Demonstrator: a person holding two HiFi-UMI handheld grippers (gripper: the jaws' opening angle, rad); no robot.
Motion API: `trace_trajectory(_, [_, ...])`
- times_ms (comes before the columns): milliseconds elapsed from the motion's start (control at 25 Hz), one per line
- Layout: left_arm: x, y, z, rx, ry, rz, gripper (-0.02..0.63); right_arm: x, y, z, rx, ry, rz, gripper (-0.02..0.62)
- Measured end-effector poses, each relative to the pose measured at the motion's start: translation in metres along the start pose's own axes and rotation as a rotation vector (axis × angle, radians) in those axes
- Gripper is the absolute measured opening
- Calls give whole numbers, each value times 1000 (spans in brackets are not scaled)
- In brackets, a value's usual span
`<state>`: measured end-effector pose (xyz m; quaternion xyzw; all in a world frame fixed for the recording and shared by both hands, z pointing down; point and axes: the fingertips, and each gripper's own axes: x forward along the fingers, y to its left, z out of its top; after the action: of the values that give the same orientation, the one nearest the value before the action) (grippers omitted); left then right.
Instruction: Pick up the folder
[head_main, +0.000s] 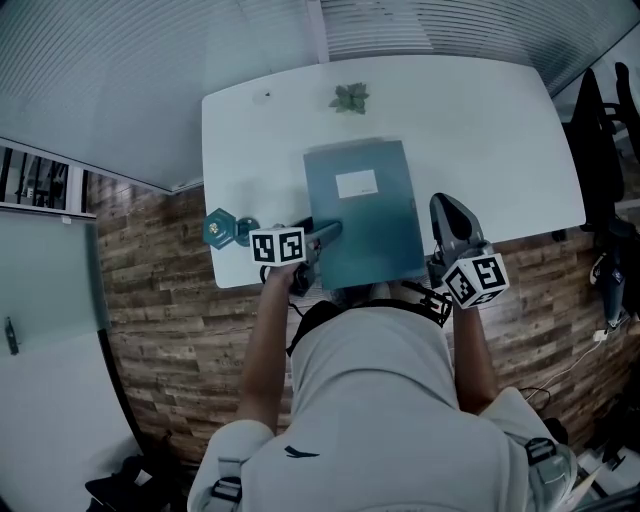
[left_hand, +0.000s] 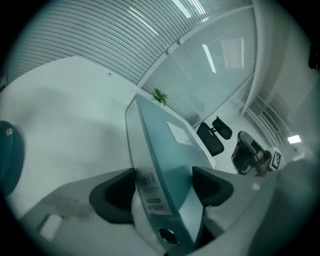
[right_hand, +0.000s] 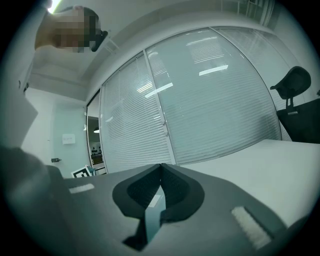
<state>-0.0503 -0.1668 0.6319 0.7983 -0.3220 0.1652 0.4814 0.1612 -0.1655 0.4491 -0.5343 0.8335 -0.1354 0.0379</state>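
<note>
Folder (head_main: 365, 215) lies on table (head_main: 480, 130), unlifted. Left gripper (left_hand: 164, 189) gapes astride its spine, clamp & lift pending. Rt gripper (right_hand: 160, 191) clenched, lower right.

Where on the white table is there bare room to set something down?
The right part of the white table, between the teal folder and the right edge, is bare. So is the far left corner beyond the teal hexagonal object. The near left edge is crowded: that object, the left tool, the folder's spine.
</note>
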Motion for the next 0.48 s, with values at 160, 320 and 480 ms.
trace_trajectory(160, [0,0,0,2,-15,0,376,4,2,-4,-5,14,11,0])
trace_trajectory(320, [1,0,0,3,-25,-3,376,9,1,-15,-7,80,15,6])
trace_trajectory(480, [1,1,0,0,-25,-4,376,19,-10,-43,4,252,-3,69])
